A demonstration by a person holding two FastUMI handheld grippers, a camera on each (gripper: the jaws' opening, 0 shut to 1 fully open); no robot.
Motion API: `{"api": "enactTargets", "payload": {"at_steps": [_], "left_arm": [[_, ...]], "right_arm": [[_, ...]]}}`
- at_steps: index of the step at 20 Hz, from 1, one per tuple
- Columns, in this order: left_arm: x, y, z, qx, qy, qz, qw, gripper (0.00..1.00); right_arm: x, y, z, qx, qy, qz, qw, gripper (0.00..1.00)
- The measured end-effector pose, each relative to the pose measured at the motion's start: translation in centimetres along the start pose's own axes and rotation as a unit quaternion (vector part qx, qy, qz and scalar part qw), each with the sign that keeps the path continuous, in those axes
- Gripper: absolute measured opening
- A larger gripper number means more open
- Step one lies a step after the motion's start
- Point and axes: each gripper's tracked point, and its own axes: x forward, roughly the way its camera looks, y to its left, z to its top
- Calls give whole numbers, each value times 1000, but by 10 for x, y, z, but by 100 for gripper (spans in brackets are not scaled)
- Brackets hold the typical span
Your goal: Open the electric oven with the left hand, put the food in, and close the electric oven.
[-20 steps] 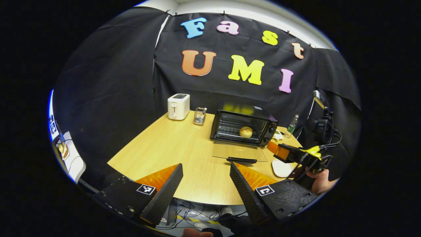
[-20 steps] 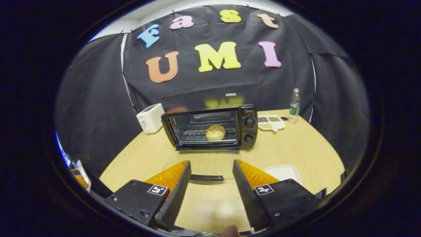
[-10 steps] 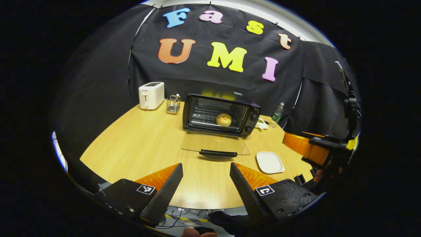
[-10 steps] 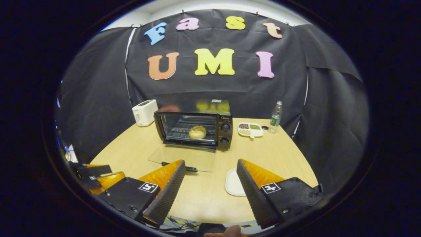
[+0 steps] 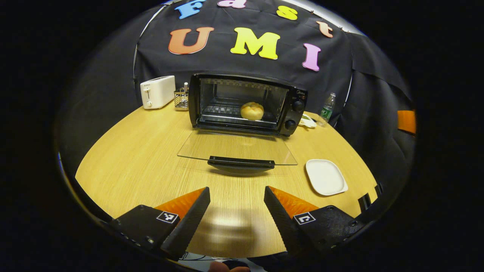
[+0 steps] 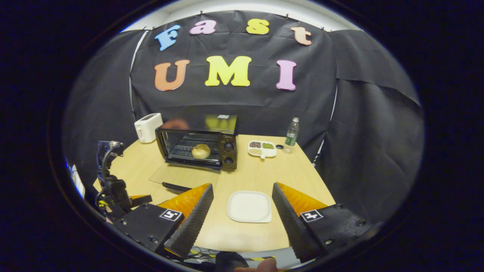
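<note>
Your left gripper (image 5: 236,211) hovers over the near edge of the table (image 5: 143,151) with its fingers spread apart and nothing between them. Straight ahead of it stands the oven (image 5: 245,102), its glass door (image 5: 236,149) folded down flat toward you, the dark handle (image 5: 241,163) on the door's near edge. The bun (image 5: 252,110) sits on the rack inside the oven, right of the middle. A white plate (image 5: 326,176) lies bare on the table to the right of the door, near its handle end. To the left of the oven, far back, stand a white toaster (image 5: 157,91) and a small wire rack (image 5: 181,99); to the oven's right stands a water bottle (image 5: 326,109).

Your right gripper (image 6: 242,217) also has its fingers wide apart and holds nothing; it hangs above the near side of the plate. A divided snack dish (image 6: 262,149) rests beside the bottle, right of the oven.
</note>
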Motion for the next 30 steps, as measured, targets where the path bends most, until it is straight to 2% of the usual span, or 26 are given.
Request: {"api": "enactTargets", "payload": {"at_steps": [5, 12, 15, 22, 25, 30], "left_arm": [[35, -5, -7, 15, 16, 17, 1000, 95], [70, -5, -12, 13, 32, 28, 999, 95], [79, -4, -9, 6, 37, 33, 999, 96], [80, -6, 4, 19, 28, 36, 999, 95], [65, -8, 35, 33, -1, 29, 999, 95], [47, -19, 137, 31, -90, 13, 995, 96]], "right_arm": [[4, -19, -8, -1, 19, -13, 1000, 99], [20, -22, -2, -12, 30, -8, 999, 100], [28, -24, -5, 4, 45, -8, 999, 99], [29, -31, 2, 18, 39, -18, 999, 100], [24, -33, 3, 26, 36, -20, 999, 100], [5, -32, 22, 22, 9, -17, 1000, 100]]}}
